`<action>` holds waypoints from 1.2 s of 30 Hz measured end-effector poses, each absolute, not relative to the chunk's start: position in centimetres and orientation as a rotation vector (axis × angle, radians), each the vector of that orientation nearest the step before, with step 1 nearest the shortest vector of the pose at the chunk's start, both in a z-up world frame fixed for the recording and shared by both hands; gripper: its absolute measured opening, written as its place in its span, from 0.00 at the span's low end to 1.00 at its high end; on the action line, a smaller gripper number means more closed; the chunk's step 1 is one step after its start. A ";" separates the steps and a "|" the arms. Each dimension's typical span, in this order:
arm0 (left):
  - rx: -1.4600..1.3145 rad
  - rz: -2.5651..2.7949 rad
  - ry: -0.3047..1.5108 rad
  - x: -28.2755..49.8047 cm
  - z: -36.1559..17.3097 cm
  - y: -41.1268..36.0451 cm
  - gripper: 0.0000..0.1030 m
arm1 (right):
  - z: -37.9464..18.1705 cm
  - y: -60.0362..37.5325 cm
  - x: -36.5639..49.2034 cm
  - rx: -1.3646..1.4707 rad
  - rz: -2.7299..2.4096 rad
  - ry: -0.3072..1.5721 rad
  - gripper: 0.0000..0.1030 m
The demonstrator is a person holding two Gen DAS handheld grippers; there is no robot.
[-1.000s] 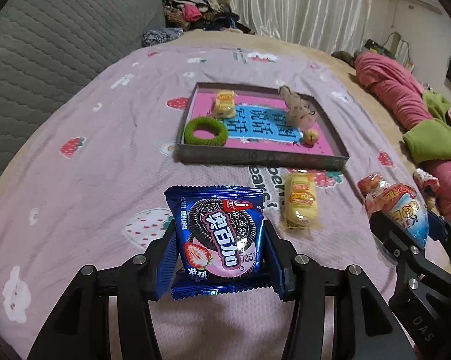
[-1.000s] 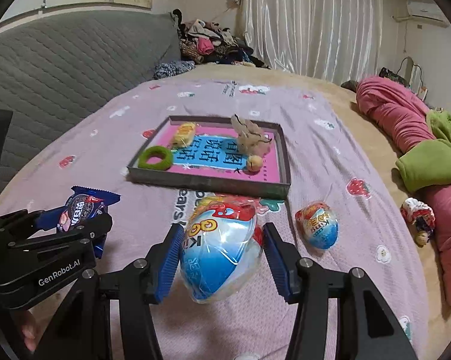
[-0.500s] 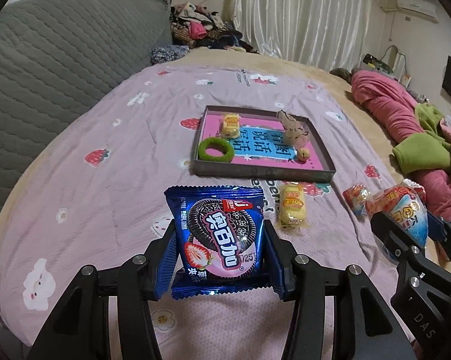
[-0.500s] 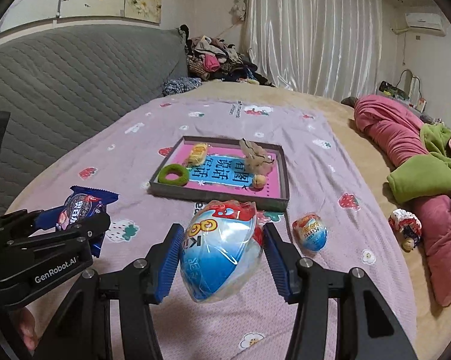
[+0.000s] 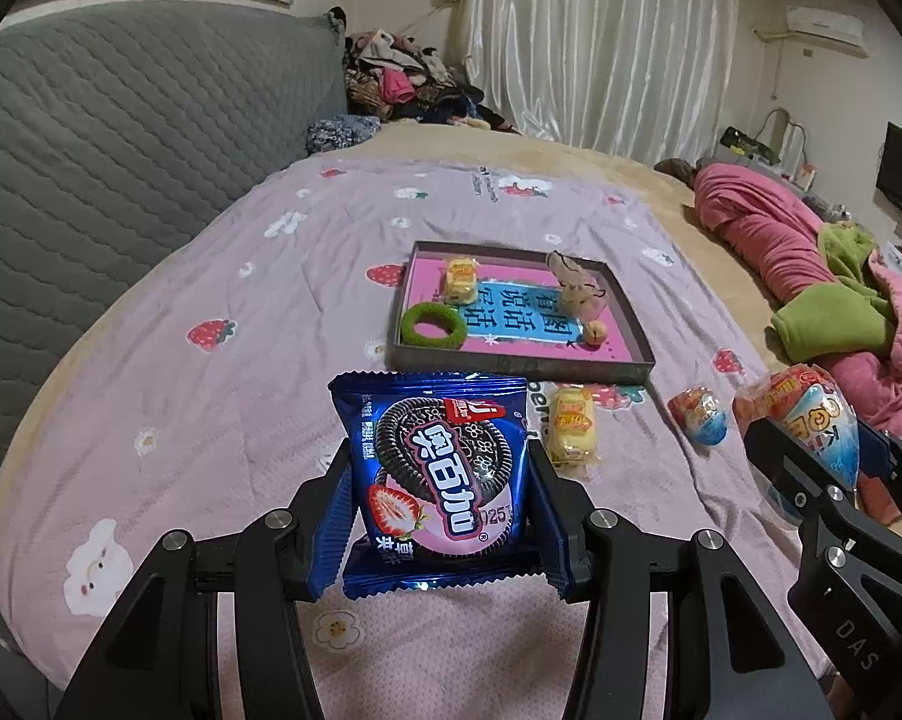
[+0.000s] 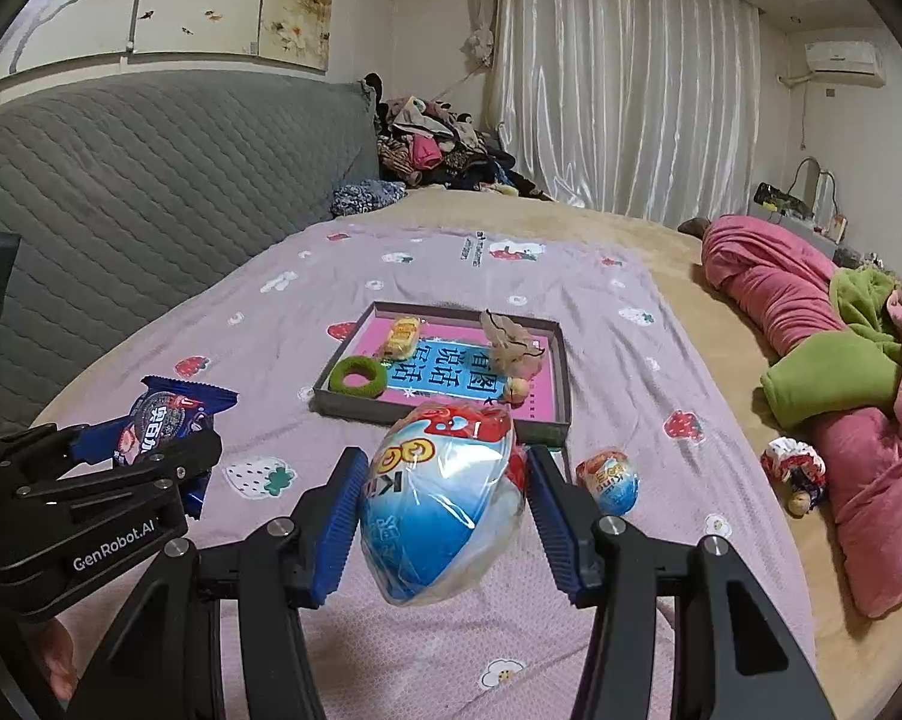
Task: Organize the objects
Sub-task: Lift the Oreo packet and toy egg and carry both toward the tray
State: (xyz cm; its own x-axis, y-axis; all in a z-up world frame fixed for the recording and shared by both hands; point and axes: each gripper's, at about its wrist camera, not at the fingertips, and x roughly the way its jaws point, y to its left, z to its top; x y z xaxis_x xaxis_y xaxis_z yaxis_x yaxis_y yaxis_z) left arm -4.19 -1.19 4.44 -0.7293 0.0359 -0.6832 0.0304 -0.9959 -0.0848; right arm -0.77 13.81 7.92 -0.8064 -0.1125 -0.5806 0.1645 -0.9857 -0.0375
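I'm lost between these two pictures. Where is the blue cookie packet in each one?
Left wrist view: the cookie packet sits bottom centre, upright, clamped in the left gripper.
Right wrist view: the same packet is at the left edge, seen from the side, still in that gripper's jaws.
Shared landmark: the tray with the green ring, lying on the bed beyond the packet.

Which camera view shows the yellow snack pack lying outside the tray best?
The left wrist view: the yellow snack pack lies in plain sight on the bed before the tray. In the right wrist view the held egg-shaped pack seems to hide it.
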 end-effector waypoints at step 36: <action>-1.112 2.922 -0.153 -5.5 5.0 -1.9 0.52 | 9.1 13.1 -2.9 0.862 -2.855 0.186 0.52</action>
